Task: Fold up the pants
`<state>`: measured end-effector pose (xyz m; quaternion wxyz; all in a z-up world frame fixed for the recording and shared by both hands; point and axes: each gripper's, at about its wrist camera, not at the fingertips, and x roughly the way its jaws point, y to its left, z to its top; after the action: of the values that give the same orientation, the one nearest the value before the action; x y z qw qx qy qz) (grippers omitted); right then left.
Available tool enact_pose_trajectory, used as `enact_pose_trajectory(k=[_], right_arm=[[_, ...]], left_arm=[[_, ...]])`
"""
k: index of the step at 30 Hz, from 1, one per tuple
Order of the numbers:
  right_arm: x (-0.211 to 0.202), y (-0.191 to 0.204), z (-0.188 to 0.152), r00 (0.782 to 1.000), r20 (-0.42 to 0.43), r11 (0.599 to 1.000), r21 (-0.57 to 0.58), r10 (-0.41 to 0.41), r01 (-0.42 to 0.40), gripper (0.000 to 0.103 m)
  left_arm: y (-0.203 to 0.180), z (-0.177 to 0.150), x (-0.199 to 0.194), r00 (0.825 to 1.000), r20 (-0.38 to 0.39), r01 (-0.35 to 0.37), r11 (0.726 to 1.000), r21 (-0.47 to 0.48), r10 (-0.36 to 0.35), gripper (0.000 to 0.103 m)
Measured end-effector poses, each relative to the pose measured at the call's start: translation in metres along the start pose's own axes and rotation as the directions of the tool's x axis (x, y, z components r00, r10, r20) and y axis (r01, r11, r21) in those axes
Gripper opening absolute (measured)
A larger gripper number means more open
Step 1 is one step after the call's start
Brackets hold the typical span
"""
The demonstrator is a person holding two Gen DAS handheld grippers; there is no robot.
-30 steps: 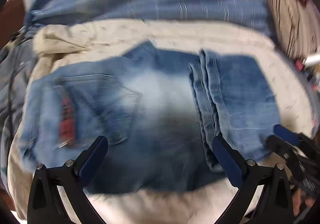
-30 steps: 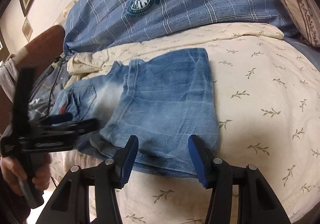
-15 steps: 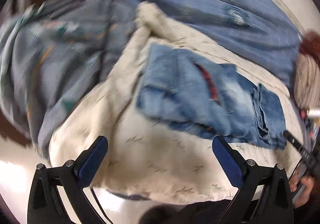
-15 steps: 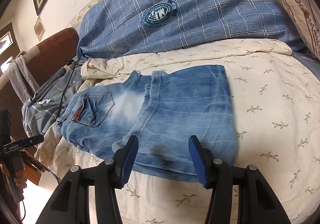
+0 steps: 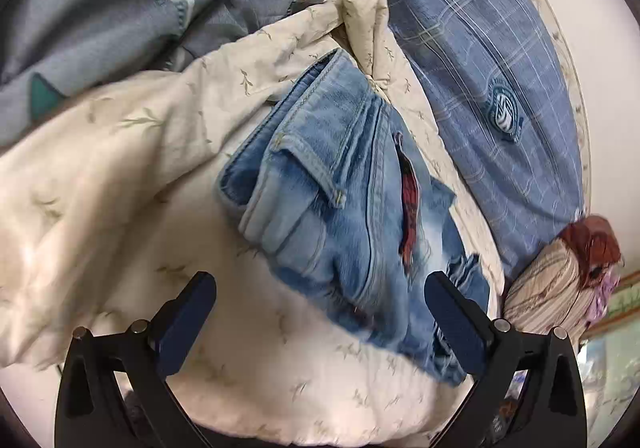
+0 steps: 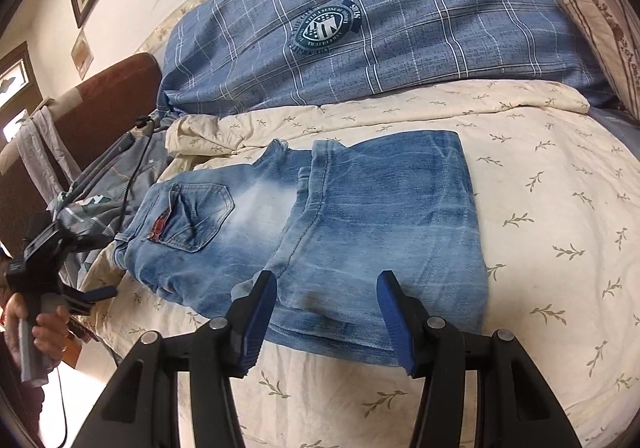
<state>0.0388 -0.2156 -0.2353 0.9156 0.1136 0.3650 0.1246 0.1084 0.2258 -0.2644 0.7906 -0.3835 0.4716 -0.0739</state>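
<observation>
- Right-wrist view only: the pants [image 6: 320,224] show whole, folded, legs laid over the seat, flat on the cream bedspread [image 6: 560,207]; a hand [image 6: 44,332] grips the left tool [image 6: 90,298] off the waistband end.
- Left-wrist view only: waistband seen end-on, red pocket lining.
- Left tool [image 5: 320,318]: spread, empty, pants just ahead, not touching.
- Right tool [image 6: 326,318]: part spread, pinching nothing, above pants' near edge; contact unclear.
- Plaid pillow [image 6: 380,27] behind.

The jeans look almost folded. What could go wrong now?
1. The jeans lie on a soft, rumpled quilt, so the fold may slide or bunch.
2. The waistband end sits near the quilt's edge and might slip off.
3. Both grippers are open, holding nothing, so nothing pins the fold.
</observation>
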Motion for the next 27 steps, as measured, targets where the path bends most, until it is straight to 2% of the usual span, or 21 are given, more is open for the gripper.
enact_pose_trajectory(k=[4,7,12,13,16,17,19,21,24,27], right_arm=[[0.0,-0.002,0.001,1.0,0.001,1.0,0.013,0.008,-0.008,0.056],[0.001,-0.003,0.001,1.0,-0.001,1.0,0.018,0.009,-0.009,0.056],[0.002,-0.003,0.002,1.0,-0.005,1.0,0.023,0.008,-0.008,0.056],[0.003,-0.004,0.002,1.0,-0.004,1.0,0.024,0.005,-0.005,0.056],[0.004,-0.005,0.003,1.0,-0.005,1.0,0.031,0.002,-0.002,0.056],[0.004,-0.005,0.003,1.0,-0.006,0.999,0.034,0.0,0.001,0.056],[0.007,-0.006,0.003,1.0,-0.013,0.999,0.041,-0.002,0.003,0.056],[0.009,-0.006,0.003,1.0,-0.018,0.999,0.044,-0.007,0.008,0.056],[0.01,-0.004,0.002,1.0,-0.018,0.999,0.04,-0.006,0.006,0.056],[0.011,-0.004,0.002,1.0,-0.023,0.999,0.035,-0.01,0.01,0.056]], left_arm=[[0.001,0.0,0.019,1.0,-0.01,0.005,0.999,-0.045,-0.006,0.103],[-0.002,0.002,0.03,1.0,-0.009,0.012,0.999,-0.045,-0.012,0.103],[-0.007,0.007,0.039,1.0,0.013,0.001,0.999,-0.053,0.0,0.096],[-0.008,0.007,0.04,1.0,0.015,-0.002,0.999,-0.052,0.003,0.093],[-0.012,0.004,0.033,0.999,0.028,-0.032,0.999,-0.029,0.033,0.066],[-0.017,0.002,0.03,0.999,0.036,-0.028,1.0,-0.003,0.028,0.063],[-0.029,0.0,0.026,0.998,0.052,-0.044,0.997,0.059,0.041,0.063],[-0.032,0.002,0.025,0.997,0.062,-0.053,0.995,0.081,0.048,0.063],[-0.02,0.006,0.032,0.998,0.037,-0.06,0.998,0.032,0.059,0.063],[-0.01,0.005,0.038,0.998,0.021,-0.067,0.998,0.004,0.067,0.071]])
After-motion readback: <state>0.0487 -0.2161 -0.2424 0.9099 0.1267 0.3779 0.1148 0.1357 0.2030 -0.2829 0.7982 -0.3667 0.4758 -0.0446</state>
